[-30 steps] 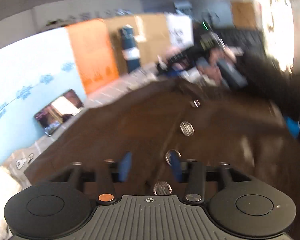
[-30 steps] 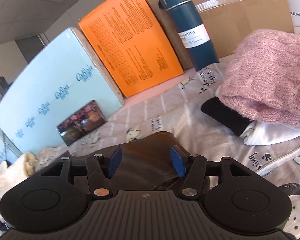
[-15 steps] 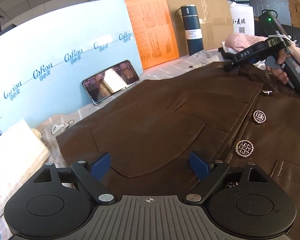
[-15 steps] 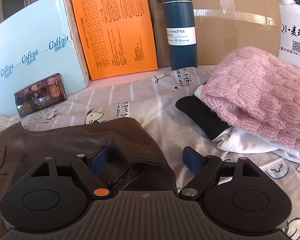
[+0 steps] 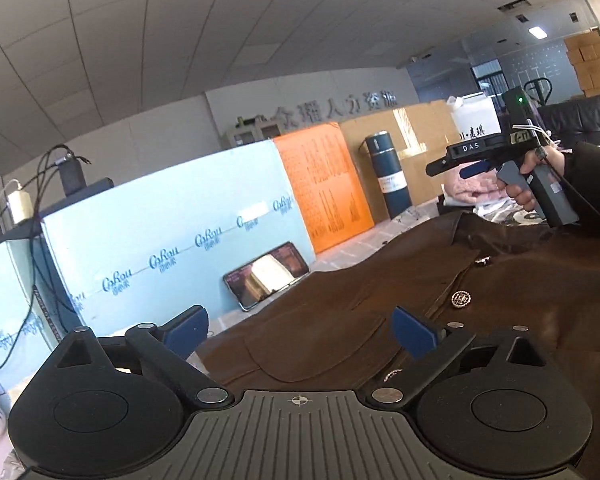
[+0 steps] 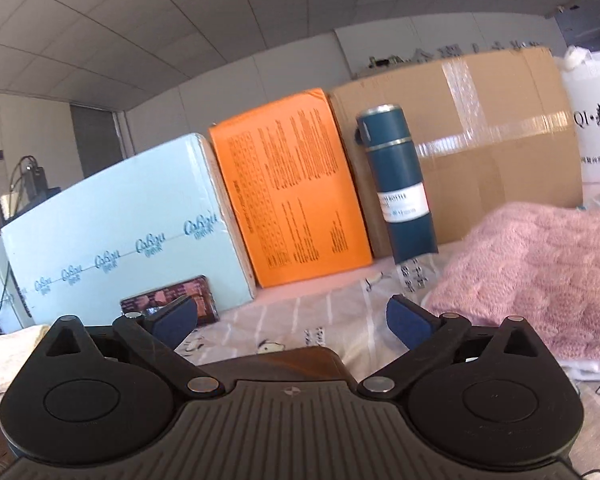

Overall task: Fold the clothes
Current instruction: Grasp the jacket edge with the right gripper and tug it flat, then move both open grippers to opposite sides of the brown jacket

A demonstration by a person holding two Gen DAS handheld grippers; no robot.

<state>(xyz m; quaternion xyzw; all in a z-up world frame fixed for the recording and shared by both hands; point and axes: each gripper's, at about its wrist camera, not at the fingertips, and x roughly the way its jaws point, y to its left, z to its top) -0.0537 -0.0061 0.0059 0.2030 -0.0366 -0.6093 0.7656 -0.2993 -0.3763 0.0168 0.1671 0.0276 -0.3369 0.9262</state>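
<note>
Left wrist view: both grippers' fingers (image 5: 186,330) opening, empty, above brown jacket (image 5: 440,292) on printed sheet (image 6: 284,320).

Ahead, a pale blue printed box (image 6: 132,236), an orange printed box (image 6: 292,200), a dark blue steel bottle (image 6: 400,196) and a taped brown cardboard carton (image 6: 500,140) wall off the far side. A pink knitted sweater (image 6: 540,272) blocks the right; striped printed sheet (image 6: 300,320) between stays free.
</note>
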